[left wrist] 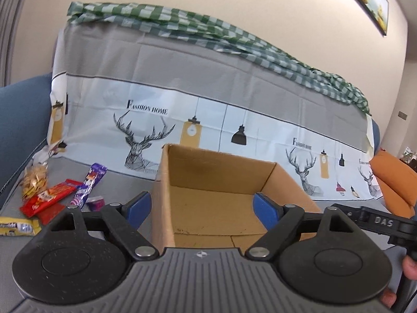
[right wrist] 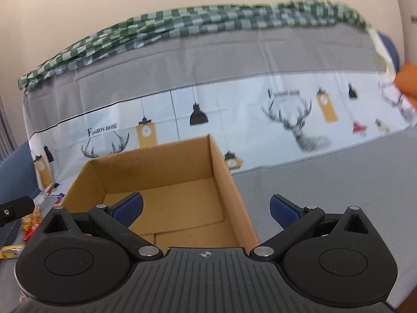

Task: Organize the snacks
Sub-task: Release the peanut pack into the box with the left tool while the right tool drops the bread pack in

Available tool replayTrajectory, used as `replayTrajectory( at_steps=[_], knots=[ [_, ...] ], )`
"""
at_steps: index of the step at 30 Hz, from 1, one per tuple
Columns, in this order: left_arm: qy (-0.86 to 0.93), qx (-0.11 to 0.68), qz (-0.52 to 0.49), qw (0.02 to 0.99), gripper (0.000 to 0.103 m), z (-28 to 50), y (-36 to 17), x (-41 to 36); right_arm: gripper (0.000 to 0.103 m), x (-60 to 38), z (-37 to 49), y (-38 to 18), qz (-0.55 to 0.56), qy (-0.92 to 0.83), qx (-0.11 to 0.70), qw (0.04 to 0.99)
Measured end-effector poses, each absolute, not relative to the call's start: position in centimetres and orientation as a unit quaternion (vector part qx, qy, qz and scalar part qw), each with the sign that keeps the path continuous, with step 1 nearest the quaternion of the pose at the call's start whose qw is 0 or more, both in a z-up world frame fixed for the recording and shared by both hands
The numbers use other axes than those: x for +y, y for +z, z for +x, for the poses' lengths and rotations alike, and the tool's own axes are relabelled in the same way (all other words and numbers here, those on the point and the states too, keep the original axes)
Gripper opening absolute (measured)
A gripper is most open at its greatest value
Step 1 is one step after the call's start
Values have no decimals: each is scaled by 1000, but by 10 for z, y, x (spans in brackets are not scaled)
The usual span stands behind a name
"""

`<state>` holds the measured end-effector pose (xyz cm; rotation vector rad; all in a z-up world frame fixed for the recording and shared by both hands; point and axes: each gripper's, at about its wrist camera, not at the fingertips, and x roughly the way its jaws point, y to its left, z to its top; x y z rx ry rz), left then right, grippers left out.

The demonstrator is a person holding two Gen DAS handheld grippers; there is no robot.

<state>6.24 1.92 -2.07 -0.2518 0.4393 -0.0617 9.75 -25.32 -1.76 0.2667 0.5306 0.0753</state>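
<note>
Grey printed cloth [left wrist: 109, 182], patterned with stags and lamps, is spread over a sofa seat and backrest, and a green checked cloth [left wrist: 182, 23] is draped along the top of the backrest. An open, empty brown cardboard box [left wrist: 208, 182] stands on the seat at the middle. The snacks are gathered to the left of the box: a red flat foil packet [left wrist: 49, 197], a purple slim wrapper [left wrist: 90, 182] standing against it, a clear bag of yellow crisps [left wrist: 34, 180] farther left, and a yellow wrapped bar [left wrist: 17, 228] at the near left. The left gripper [left wrist: 203, 207] is held wide apart, nothing between its blue pads, straddling the near left wall of the box. The right gripper [right wrist: 207, 206] is likewise spread wide and empty, astride the near right wall. All the packets are judged light, thin and slippery, the foil likely to crumple or slide under pressure; the crisps are judged fragile and should be squeezed gently. Each flat packet would best be taken by a raised edge or a sealed end, the purple wrapper at its upper end.
</note>
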Motion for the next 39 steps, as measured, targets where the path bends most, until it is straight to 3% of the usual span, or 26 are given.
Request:
replayTrajectory(
  at_steps=[6,23,33,39],
  knots=[
    [-29,235,-117,965,89,65,-25,18,102,-260,105,-21,131,11,313,941],
    [-18,273,-114,955,89,73,-34,18,102,-260,102,-23,69,-20,330,941],
    [-6,321,-106,941,82,80,-47,19,86,-255,109,-39,42,-35,374,926],
    [0,339,-99,936,74,84,-54,19,82,-253,112,-45,35,-48,386,921]
  ],
)
